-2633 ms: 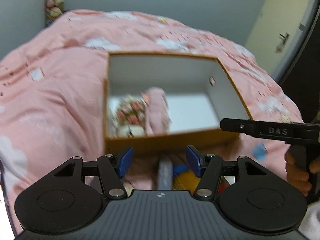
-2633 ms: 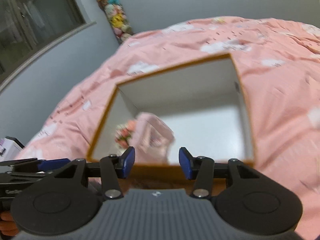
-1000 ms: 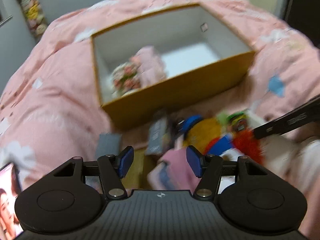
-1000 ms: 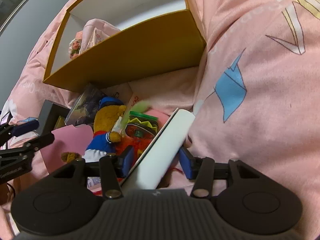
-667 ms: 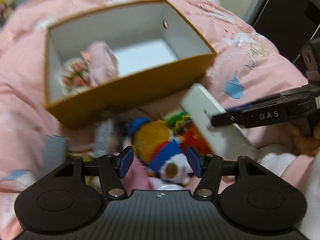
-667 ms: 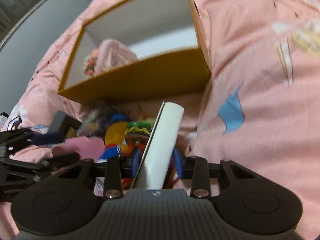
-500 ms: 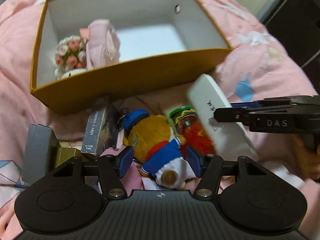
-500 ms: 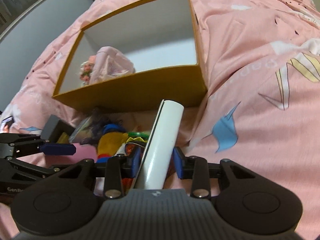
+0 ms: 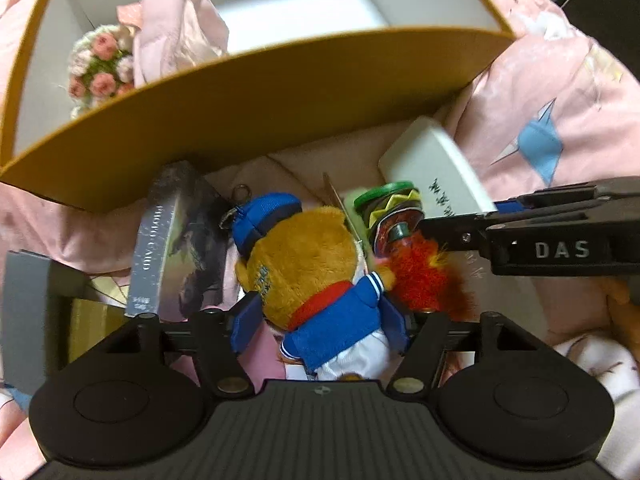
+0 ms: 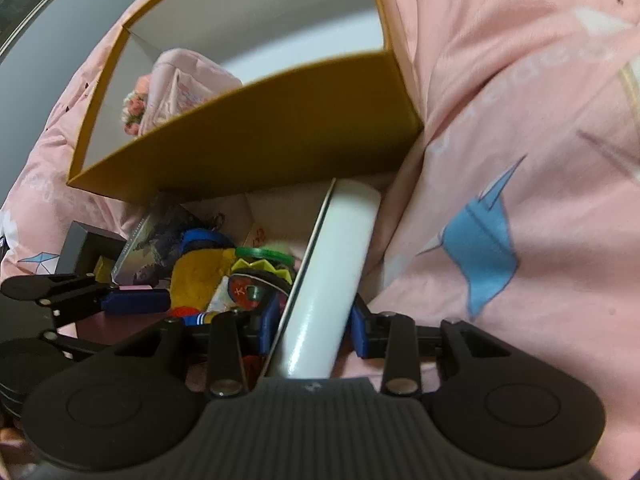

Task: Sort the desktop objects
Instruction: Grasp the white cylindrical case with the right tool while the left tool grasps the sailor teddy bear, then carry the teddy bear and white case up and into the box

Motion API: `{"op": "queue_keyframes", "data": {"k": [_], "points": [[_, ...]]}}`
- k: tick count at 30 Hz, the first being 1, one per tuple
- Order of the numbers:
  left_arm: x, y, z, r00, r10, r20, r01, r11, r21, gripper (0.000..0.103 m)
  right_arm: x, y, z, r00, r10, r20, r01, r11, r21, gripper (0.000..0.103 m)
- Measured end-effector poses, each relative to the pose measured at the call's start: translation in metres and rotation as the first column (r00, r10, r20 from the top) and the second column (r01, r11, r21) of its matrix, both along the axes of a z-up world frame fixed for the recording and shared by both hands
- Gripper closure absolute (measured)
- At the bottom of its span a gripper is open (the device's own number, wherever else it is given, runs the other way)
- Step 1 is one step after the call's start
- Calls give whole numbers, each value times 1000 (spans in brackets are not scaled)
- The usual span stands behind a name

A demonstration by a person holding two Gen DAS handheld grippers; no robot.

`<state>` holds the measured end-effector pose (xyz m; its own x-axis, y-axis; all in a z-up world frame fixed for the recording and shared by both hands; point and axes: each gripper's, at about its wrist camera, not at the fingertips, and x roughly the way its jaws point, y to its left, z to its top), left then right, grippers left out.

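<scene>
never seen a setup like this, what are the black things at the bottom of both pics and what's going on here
Those black shapes are hand-held grasping tools, one in each of a person's hands, each with a camera looking out along its two blue-tipped fingers. One picture is from the left tool, the other from the right tool. Both look down at a pink bedspread with a yellow box holding a small flower bouquet and a pink pouch. In front of the box lies a pile: a plush bear in blue, a card box, a green-lidded toy. The right tool grips a white case; the left tool's open fingers straddle the bear.
</scene>
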<state>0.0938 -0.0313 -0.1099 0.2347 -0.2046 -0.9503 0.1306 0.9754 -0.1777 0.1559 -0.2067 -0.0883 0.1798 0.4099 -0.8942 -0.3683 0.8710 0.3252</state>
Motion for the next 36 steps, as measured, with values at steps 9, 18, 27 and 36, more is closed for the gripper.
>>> {"op": "queue_keyframes", "data": {"k": [9, 18, 27, 36], "points": [[-16, 12, 7, 996, 58, 67, -54, 997, -51, 48, -11, -9, 12, 1000, -13, 25, 12, 999, 47, 65], [-35, 44, 35, 963, 183, 200, -154, 976, -151, 62, -24, -17, 44, 995, -15, 100, 3, 993, 121, 70], [-39, 62, 64, 920, 257, 295, -190, 953, -237, 63, -24, -21, 69, 983, -20, 185, -12, 985, 170, 71], [-49, 63, 81, 900, 262, 347, -168, 946, -277, 63, -25, -23, 83, 975, -14, 222, -29, 981, 193, 72]]}}
